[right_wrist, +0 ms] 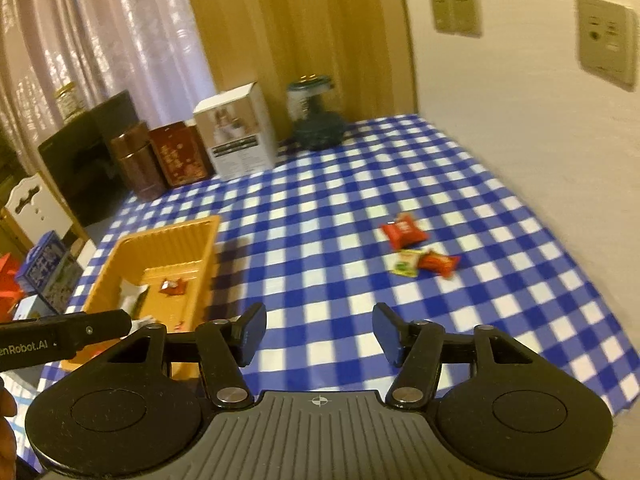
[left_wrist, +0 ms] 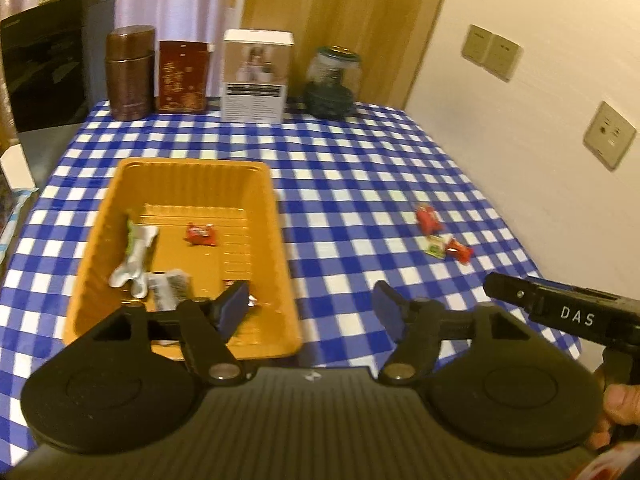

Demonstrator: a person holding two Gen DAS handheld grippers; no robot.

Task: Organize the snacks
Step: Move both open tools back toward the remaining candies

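1. The left gripper [left_wrist: 308, 306] hangs with its fingers spread and nothing between them; its left fingertip sits over the near right corner of the orange tray [left_wrist: 120, 184].
2. The right gripper [right_wrist: 319, 332] is likewise spread wide and empty, above bare checked tablecloth [right_wrist: 320, 208].
3. Already in the tray, ahead and left of the left fingers: a silver wrapper [left_wrist: 134, 258], a red candy [left_wrist: 201, 235] and a dark packet [left_wrist: 170, 286].
4. Three snacks are not yet gathered. Seen from the right wrist, they lie ahead and to the right of the right fingers: a red packet [right_wrist: 403, 231] farthest, then a green-and-white packet [right_wrist: 406, 263] touching or just beside an orange-red candy [right_wrist: 439, 263].
5. The step in hand looks like the right gripper's reach for one of these. The red packet stands apart from the others, so it seems the cleaner pick.
6. To do it well: bring the fingers down on either side of the packet's short width, low to the cloth, and close on the puffed middle rather than a crimped end.
7. For the touching pair, approach from the open outer side so one finger does not push the neighbour away.
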